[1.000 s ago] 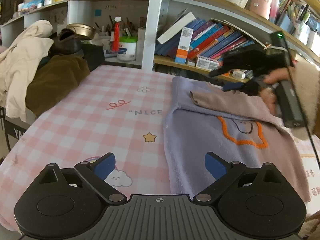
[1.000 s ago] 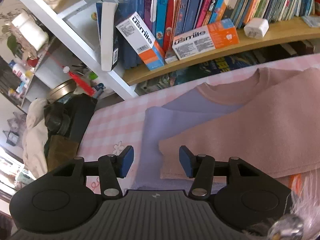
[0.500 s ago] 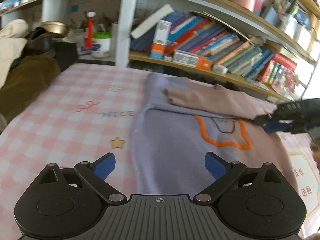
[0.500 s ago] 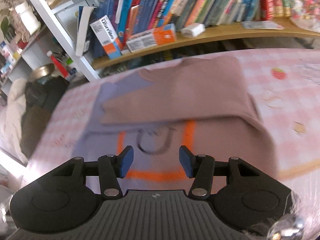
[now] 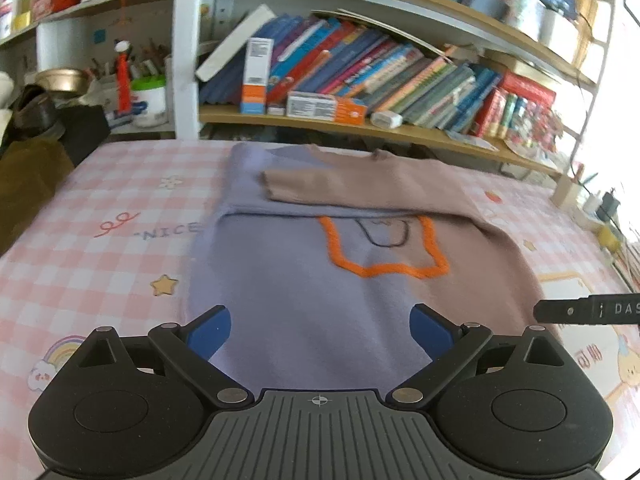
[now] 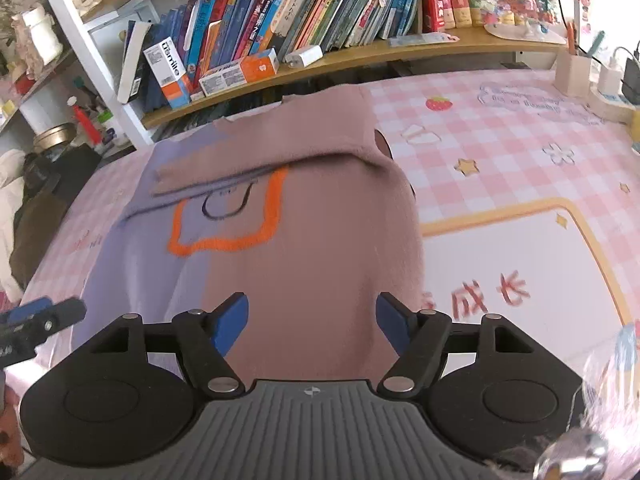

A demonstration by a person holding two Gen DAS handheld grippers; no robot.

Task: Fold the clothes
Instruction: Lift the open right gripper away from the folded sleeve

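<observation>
So there's a two-tone sweater [image 5: 304, 280], lilac on one side and dusty pink on the other, lying flat on the pink checked tablecloth [image 5: 100, 208] with an orange outline design [image 6: 224, 216] on the chest. One pink sleeve [image 5: 360, 188] is already folded across the top near the collar, lying over the lilac shoulder. The left gripper [image 5: 320, 328] hangs over the lilac lower half with its blue pads wide apart and nothing between them. The right gripper [image 6: 312, 320] sits over the pink lower half, jaws have just been opening and now stand well apart, only the cloth lying below, not pinched. From the right camera you can see the left one's tip poking in at the edge. Behind the table is a bookshelf [image 6: 320, 8] crammed with books, and a heap of clothes [image 5: 24, 176] sits off at the far left end
</observation>
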